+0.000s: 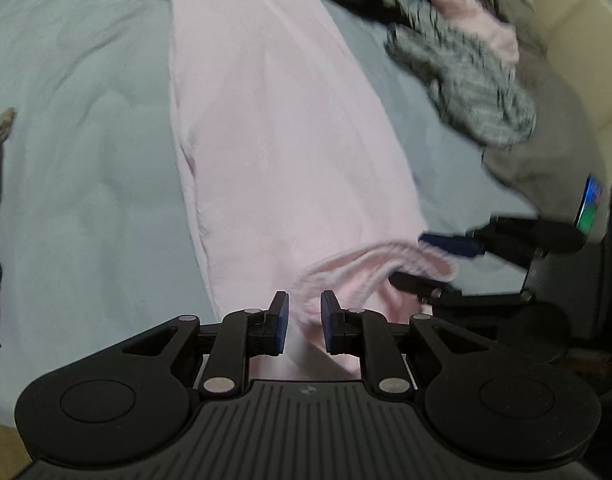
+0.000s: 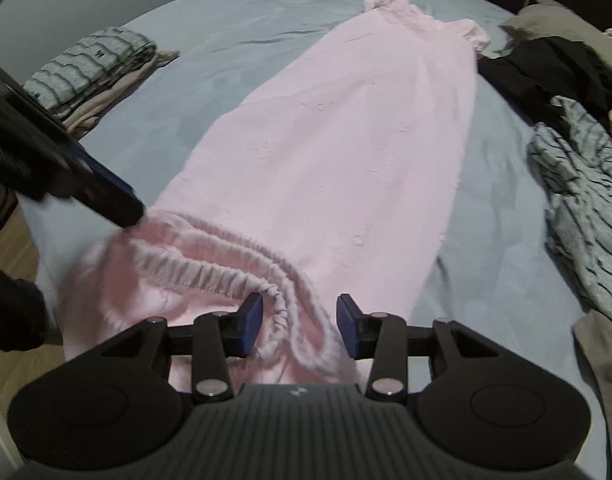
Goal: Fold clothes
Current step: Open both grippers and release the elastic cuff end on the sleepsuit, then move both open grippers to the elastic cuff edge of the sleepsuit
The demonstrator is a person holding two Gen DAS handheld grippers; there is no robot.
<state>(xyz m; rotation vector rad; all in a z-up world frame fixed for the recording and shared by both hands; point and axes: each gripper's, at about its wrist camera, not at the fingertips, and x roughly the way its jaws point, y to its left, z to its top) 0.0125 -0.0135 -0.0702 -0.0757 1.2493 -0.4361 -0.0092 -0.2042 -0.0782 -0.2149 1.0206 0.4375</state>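
Note:
Pink pants [image 1: 282, 128] lie lengthwise on the blue bed, folded leg on leg, legs pointing away. They also fill the middle of the right wrist view [image 2: 345, 152]. The elastic waistband [image 2: 210, 264] is bunched and lifted at the near end. My left gripper [image 1: 304, 322] has its jaws open a little around the waistband's left end; in the right wrist view its fingers [image 2: 118, 200] touch the waistband corner. My right gripper [image 2: 300, 328] is open with the waistband's right end between its jaws; it also shows in the left wrist view [image 1: 437, 264].
A folded stack of striped and beige clothes [image 2: 94, 72] sits at the far left of the bed sheet [image 1: 86, 160]. A heap of unfolded clothes, black [image 2: 545, 76], grey striped [image 2: 585, 208] and beige, lies to the right. The bed's near edge is just below the waistband.

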